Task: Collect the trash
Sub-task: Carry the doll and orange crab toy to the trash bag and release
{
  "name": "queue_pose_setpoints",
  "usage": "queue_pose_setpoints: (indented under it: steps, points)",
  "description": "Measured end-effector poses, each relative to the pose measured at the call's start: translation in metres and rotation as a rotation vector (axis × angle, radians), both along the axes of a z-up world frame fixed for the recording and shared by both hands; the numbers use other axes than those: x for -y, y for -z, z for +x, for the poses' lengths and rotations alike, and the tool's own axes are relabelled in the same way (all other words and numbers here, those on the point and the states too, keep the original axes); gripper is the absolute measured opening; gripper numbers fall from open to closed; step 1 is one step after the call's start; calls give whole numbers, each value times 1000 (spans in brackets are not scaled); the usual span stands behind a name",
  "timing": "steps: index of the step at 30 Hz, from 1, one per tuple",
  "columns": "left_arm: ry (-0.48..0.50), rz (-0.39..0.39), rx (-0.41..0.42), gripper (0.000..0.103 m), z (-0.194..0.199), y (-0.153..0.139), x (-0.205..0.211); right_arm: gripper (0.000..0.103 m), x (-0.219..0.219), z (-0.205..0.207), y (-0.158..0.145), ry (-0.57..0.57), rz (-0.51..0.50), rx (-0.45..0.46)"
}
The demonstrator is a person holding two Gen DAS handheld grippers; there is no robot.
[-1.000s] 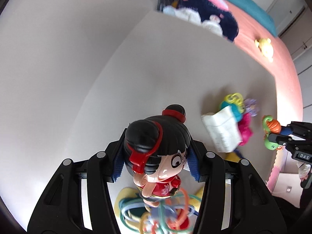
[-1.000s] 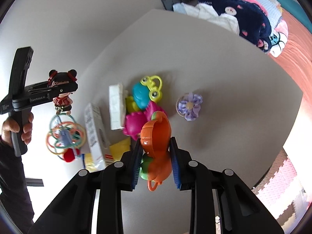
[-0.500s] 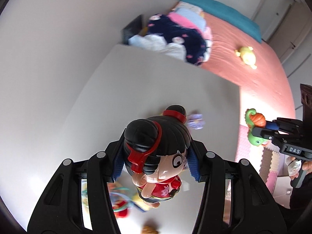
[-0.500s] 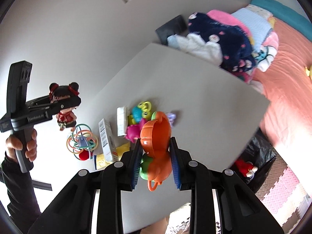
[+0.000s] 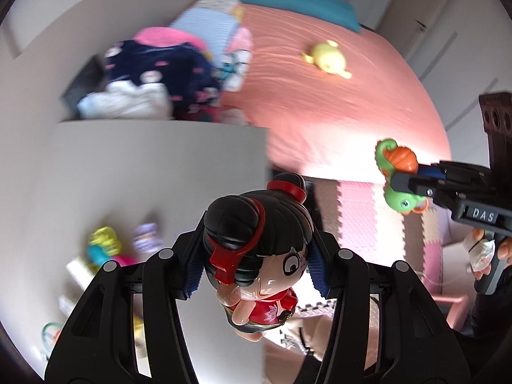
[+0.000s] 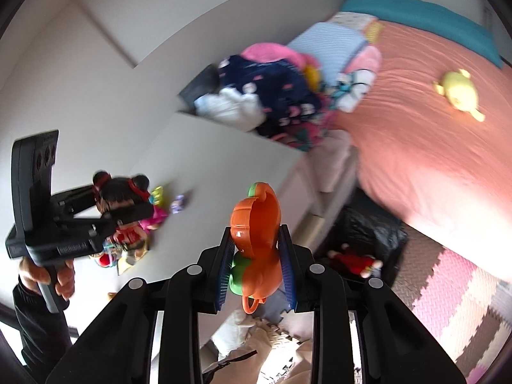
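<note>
We're mid-carry: our left gripper (image 5: 256,265) has its fingers pinching the doll (image 5: 259,256), and our right gripper (image 6: 256,272) pinches the orange-and-green toy (image 6: 256,243). Both have swung off the worktop (image 6: 224,166), where the leftover toys now sit far left. Next is probably dropping both into the black bag (image 6: 368,233) on the floor.
</note>
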State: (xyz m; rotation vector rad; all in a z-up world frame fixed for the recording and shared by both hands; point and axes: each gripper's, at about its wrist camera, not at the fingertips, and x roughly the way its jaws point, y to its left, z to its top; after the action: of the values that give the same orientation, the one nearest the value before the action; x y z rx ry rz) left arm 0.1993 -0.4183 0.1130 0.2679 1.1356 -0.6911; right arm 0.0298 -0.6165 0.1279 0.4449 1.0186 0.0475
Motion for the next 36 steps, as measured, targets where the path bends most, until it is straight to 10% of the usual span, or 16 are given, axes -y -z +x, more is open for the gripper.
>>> queue_pose_setpoints:
  steps: [13, 15, 16, 36]
  points:
    - [149, 38, -107, 53, -22, 65, 117, 31, 82, -22, 45, 113, 32, -82]
    - [111, 65, -79, 84, -21, 72, 125, 51, 91, -22, 49, 153, 12, -100]
    - [90, 61, -60, 97, -20, 71, 125, 60, 92, -23, 48, 167, 0, -102]
    - [-143, -30, -16, 97, -39, 68, 37, 60, 45, -14, 41, 72, -9, -27]
